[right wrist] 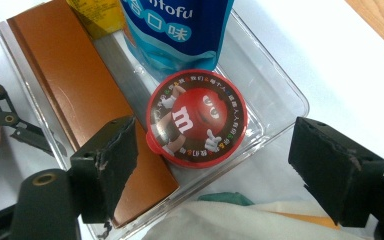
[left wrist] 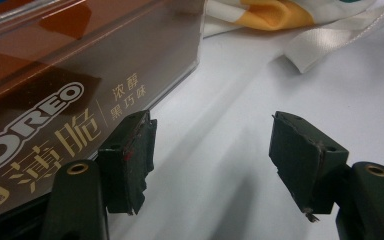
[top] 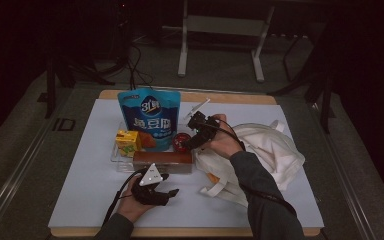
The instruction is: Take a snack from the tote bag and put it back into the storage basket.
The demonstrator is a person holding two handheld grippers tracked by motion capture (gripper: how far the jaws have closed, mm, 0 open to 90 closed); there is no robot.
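Currently, working from my left across the counter (top: 80, 200), I log the following.

Yellow drink carton (top: 128, 141): upright at the left end of the clear tray (top: 115, 156).

Blue tofu pouch (top: 149, 119): standing tall in the tray, just right of the carton.

Left tool (top: 166, 192): held low over the white counter surface in front of the tray, jaws spread apart with nothing between them. In the left gripper view its left jaw sits just beside the brown Oreo box (left wrist: 55, 95); I cannot tell whether it touches.

Brown Oreo box: lying lengthwise along the near wall of the tray.

Red M&M's tub (right wrist: 196, 123): round lid facing up, resting in the tray's right end, beside the Oreo box and just in front of the pouch.

Right tool (top: 190, 144): held above the right end of the tray, jaws released and wide; in the right gripper view the red tub lies between them, farther off, not gripped.

White cloth bag (top: 265, 150): crumpled on the counter right of the tray, straps trailing toward the near edge.
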